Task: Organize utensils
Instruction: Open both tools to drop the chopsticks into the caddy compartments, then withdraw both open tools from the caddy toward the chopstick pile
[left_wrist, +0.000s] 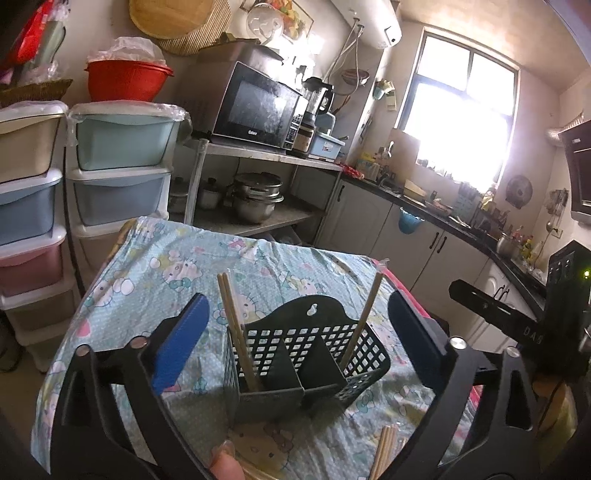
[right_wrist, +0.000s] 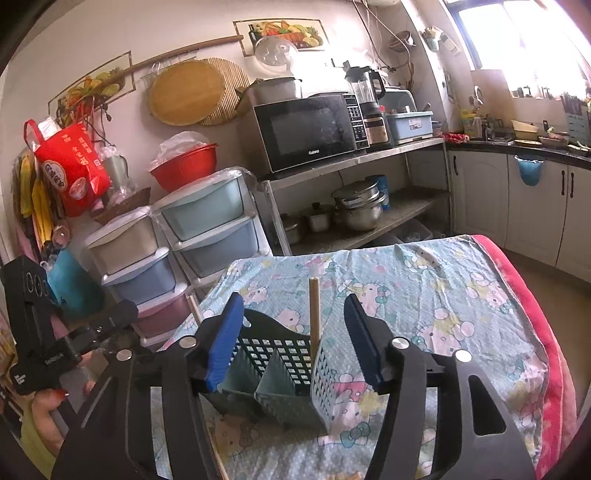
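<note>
Left wrist view. Left gripper (left_wrist: 295, 332): jaws spread wide, nothing between the blue pads. Utensil caddy (left_wrist: 306, 360), dark perforated plastic with three compartments, stands on the patterned tablecloth (left_wrist: 155, 266) directly ahead of the jaws. Left compartment: a pair of chopsticks (left_wrist: 236, 332), leaning up and away to the left. Right compartment: a single chopstick (left_wrist: 364, 317), leaning up to the right. Loose chopsticks (left_wrist: 384, 452) lie on the cloth at the bottom edge, nearer than the caddy and right of centre, long axes running roughly toward the caddy. A fingertip shows at the bottom edge.

Right wrist view. Right gripper (right_wrist: 291, 339): jaws partly open, empty. The caddy (right_wrist: 280, 373) sits between and just below the pads; one chopstick (right_wrist: 314, 317) stands nearly upright in its right compartment, apart from both pads. The left gripper's body appears at far left.

Judgement: the loose sticks lie behind both sets of fingertips, so either gripper must draw back and dip; which hand is nearer to them cannot be told.
</note>
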